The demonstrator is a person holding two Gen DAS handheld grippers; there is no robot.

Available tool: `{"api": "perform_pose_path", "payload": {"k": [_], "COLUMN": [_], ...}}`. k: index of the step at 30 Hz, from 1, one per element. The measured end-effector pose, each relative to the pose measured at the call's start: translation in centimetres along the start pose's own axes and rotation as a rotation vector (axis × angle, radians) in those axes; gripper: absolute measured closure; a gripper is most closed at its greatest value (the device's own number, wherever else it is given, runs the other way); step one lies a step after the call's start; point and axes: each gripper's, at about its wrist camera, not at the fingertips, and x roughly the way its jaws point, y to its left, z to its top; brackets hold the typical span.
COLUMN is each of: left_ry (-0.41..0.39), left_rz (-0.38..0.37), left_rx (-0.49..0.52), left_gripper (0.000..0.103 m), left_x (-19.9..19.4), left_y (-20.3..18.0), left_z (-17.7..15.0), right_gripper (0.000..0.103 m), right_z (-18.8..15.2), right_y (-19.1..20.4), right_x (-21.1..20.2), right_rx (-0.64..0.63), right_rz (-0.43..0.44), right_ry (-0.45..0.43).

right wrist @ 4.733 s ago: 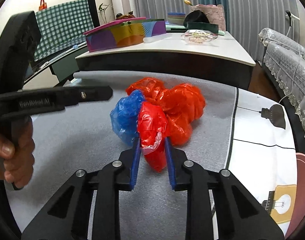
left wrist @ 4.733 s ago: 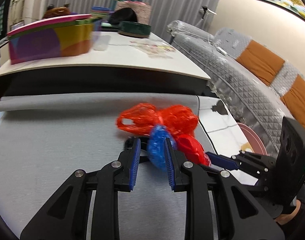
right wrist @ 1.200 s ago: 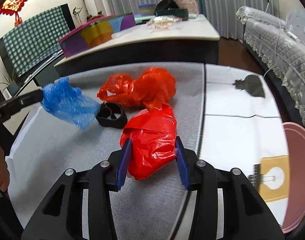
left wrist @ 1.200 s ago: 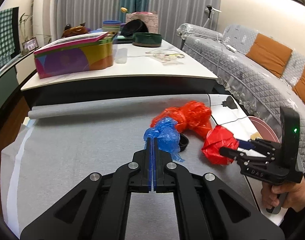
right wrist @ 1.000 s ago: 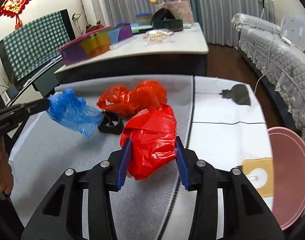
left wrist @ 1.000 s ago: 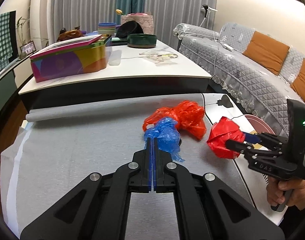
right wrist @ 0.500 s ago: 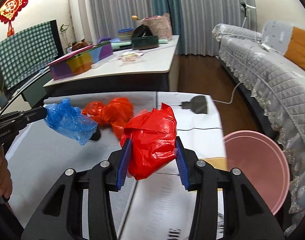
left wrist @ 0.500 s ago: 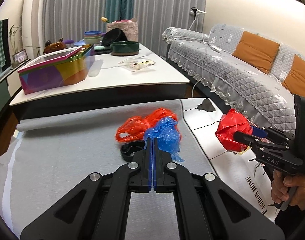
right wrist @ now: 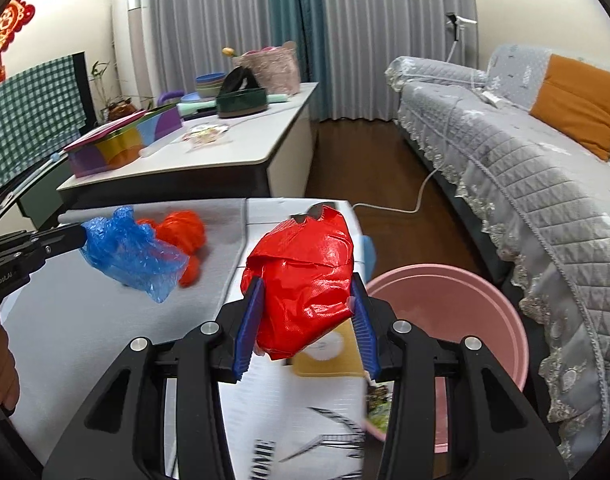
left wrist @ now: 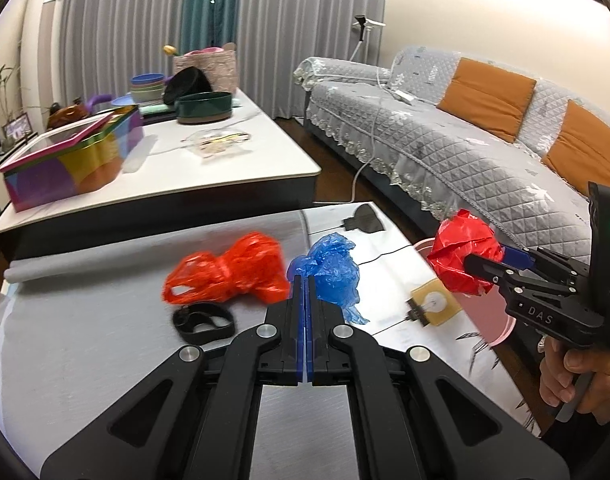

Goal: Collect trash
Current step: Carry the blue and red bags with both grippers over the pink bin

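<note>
My left gripper [left wrist: 303, 280] is shut on a crumpled blue plastic bag [left wrist: 333, 270], held in the air above the grey mat; the same blue bag [right wrist: 131, 254] hangs at the left of the right wrist view. My right gripper [right wrist: 305, 304] is shut on a red plastic wad [right wrist: 303, 280], carried near the table's right edge, and the wad [left wrist: 461, 258] shows in the left wrist view too. A pink bin [right wrist: 449, 312] stands on the floor just right of it. Another orange-red bag [left wrist: 229, 270] lies on the mat beside a black band [left wrist: 203, 322].
A grey sofa [right wrist: 525, 184] with orange cushions runs along the right. A white table [left wrist: 185, 164] behind holds a colourful box, bowls and a dark green dish. A white cable [right wrist: 405, 204] trails over the wooden floor. A person's hand [left wrist: 573, 376] grips the right tool.
Both grippers have swung rightward and slightly up with their bags. The pink bin has come into fuller view beside the red wad; the orange-red bag has stayed behind on the mat.
</note>
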Motion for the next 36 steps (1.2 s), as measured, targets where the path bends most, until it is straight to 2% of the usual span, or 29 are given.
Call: {"api": "perform_pose_path", "payload": {"k": [13,19,36], "left_ry": [0.011,0.026,0.097], "left_rz": [-0.093,-0.138,-0.18], "left_rx": [0.065,0.109,0.222], "left_gripper": [0.103,0.103,0.103], "left_x": [2.7,3.8,7.7], "left_y": [-6.6,-10.0,-17.3], "left_z": [1.4,1.7,1.0], "right_gripper": [0.06,0.06,0.06], "right_z": [0.4,0.1,-1.2], "right_y": [-9.7,-12.9,-16.3], "right_x": [-1.0,-1.1,-0.5], "right_rx": [0.142,0.184,0.209], "right_rz": [-0.147,-0.192,-0.234], "right_ry": [-0.015,-0.011,0.034]}}
